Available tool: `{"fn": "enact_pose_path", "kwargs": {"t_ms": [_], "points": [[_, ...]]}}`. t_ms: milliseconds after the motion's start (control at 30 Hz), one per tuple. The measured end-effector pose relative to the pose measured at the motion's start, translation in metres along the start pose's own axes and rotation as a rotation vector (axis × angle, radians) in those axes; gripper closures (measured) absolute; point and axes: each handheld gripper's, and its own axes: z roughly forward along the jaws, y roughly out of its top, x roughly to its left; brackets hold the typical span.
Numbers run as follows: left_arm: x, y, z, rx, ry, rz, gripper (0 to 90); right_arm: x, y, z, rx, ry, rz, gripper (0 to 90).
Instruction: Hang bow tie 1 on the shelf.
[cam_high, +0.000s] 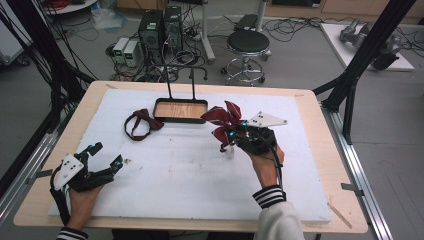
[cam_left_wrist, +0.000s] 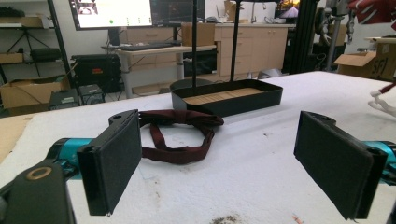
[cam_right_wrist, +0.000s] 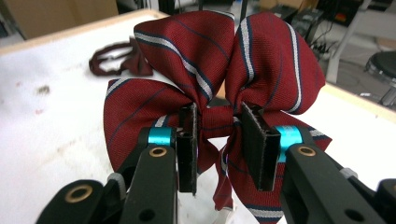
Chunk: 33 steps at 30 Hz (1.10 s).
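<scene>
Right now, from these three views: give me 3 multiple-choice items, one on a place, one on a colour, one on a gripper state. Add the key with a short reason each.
1. Where does the plain dark red bow tie lie?
A. in the black tray
B. on the white table cover, left of the black tray
C. on the floor

2. What colour are the stripes on the striped red bow?
A. yellow and green
B. orange
C. white and dark navy

3. How does the right gripper stand?
A. shut on the bow's middle knot
B. open, holding nothing
C. shut on the tray's rim

Key: 1 B, it lies beside the black tray in the high view. 2 C, stripes clear in the right gripper view. 3 A, both pads press the knot.
</scene>
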Motion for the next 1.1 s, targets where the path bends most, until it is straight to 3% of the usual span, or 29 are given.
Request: {"fn": "enact_pose_path", "kwargs": {"t_ms": [267, 600, 1100], "points": [[0.000, 0.000, 0.000, -0.001, -0.001, -0.001, 15.5, 0.005, 0.018, 0.009, -0.072, -0.036, 0.007, 68.9], [0.001, 0.000, 0.000, 0.002, -0.005, -0.009, 15.5, 0.010, 0.038, 0.027, -0.111, -0.044, 0.004, 68.9], [0.002, 0.000, 0.000, 0.002, -0.003, -0.013, 15.5, 0.003, 0.063, 0.046, -0.170, -0.084, 0.021, 68.9]]}}
